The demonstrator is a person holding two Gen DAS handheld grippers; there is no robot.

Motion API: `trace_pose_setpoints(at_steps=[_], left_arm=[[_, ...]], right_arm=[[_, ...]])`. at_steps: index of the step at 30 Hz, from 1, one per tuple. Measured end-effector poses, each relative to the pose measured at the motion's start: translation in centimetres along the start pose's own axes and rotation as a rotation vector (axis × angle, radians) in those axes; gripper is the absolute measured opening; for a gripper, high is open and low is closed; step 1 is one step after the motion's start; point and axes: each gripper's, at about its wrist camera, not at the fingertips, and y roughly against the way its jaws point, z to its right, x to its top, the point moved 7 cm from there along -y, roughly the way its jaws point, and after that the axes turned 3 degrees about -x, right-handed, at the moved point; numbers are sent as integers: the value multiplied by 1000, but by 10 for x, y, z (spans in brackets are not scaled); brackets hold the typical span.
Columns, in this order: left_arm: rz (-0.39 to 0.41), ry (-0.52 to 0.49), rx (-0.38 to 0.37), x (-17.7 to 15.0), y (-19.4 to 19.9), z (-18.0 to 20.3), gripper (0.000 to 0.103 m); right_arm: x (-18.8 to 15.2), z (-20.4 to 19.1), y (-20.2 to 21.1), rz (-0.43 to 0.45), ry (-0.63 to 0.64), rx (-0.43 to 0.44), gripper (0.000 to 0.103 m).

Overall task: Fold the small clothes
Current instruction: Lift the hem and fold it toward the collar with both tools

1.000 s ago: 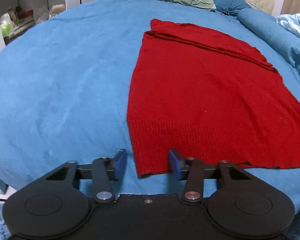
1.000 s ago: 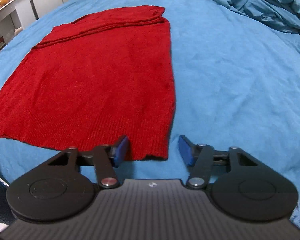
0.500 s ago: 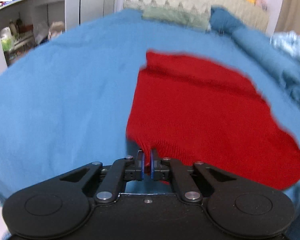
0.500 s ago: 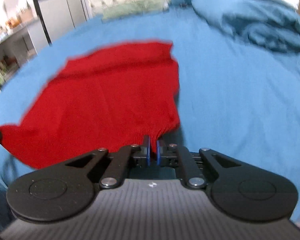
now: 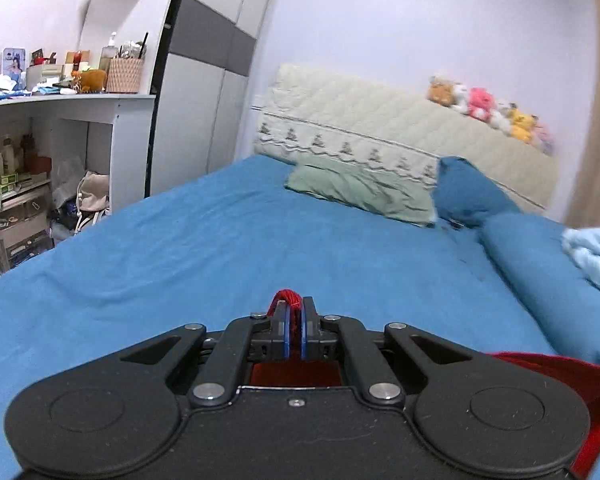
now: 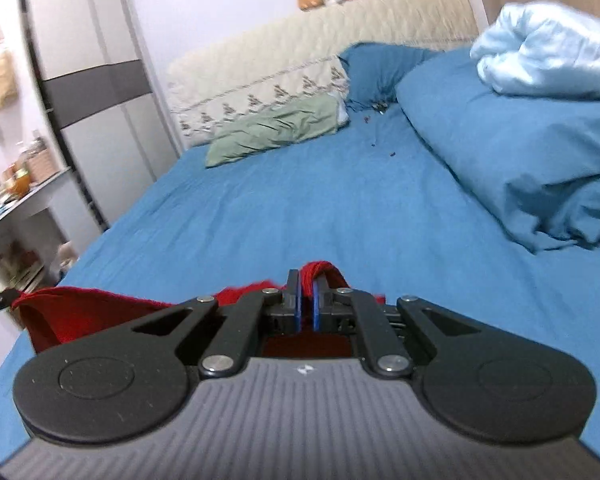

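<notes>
My left gripper [image 5: 294, 312] is shut on a corner of the red knit garment [image 5: 560, 376], a tuft of which pokes out between the blue pads. Most of the garment hangs below and to the right of the gripper body, largely hidden. My right gripper [image 6: 306, 292] is shut on the other corner of the same red garment [image 6: 80, 312], which drapes to the left under the gripper. Both grippers are raised above the blue bed sheet [image 5: 220, 248] and point toward the headboard.
A green pillow [image 5: 360, 194] and a blue pillow [image 5: 472, 196] lie at the cream headboard [image 5: 380, 120] topped with plush toys. A bunched blue duvet [image 6: 520, 140] with a light blue blanket [image 6: 548, 56] lies at right. Cluttered white shelves [image 5: 40, 140] and a wardrobe stand left.
Both grippers closed on the garment's near hem corners, then lifted it up and forward. The spread red garment has left the view and now hangs beneath the grippers.
</notes>
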Motion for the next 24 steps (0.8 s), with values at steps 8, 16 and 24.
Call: trace_pose_setpoints(at_steps=[8,16,24], left_arm=[[-137,63,70,-73,-144,-11,5],[-165,80,98,-78,-185,-17,21],[-136,-42,-20,-79,-103,-5,103]], right_arm=[[-38,32,-170,-85,-36,-22,20],[-49,47,-225,-105,-54,-73,35],[-69,25,-146,-14,72,-7,103]])
